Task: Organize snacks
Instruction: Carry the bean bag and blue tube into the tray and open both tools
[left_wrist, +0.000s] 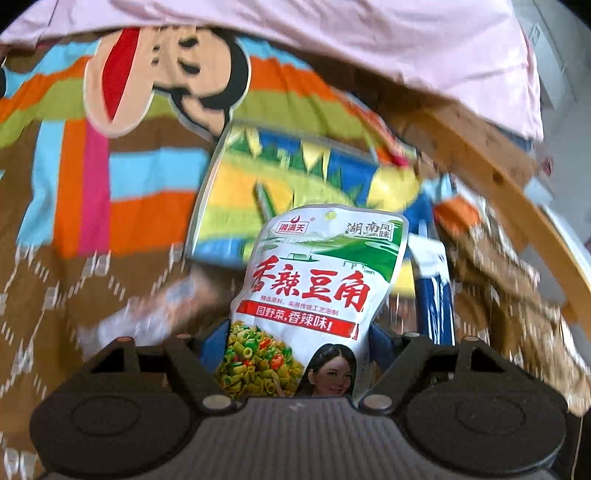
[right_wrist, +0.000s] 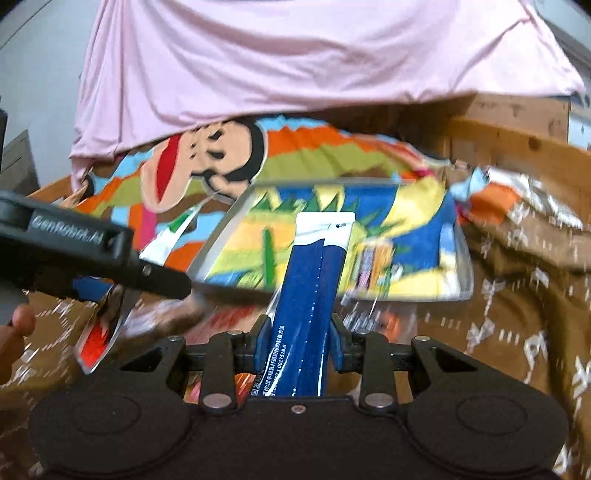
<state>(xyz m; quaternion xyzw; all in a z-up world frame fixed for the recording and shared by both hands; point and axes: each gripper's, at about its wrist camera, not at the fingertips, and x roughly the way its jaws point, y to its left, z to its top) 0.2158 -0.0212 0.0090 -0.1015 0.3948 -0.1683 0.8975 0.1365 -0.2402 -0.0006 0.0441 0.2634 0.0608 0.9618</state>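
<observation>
Both my claws are loaded: left gripper (left_wrist: 295, 343) clamped on the bean packet (left_wrist: 317, 291), right gripper (right_wrist: 300, 341) pinching the blue pouch (right_wrist: 308, 295), its length pointing straight at the tray (right_wrist: 466, 258) ahead.

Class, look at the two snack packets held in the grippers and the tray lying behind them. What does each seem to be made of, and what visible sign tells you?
Bean snack pouch: probably glossy printed plastic film; it buckles and has a sealed top edge with a hang hole.
Blue packet: likely laminated film; shiny, with a lengthwise back seam.
Tray: possibly metal with a printed face; its raised rim looks silvery. Blur leaves that open.
</observation>
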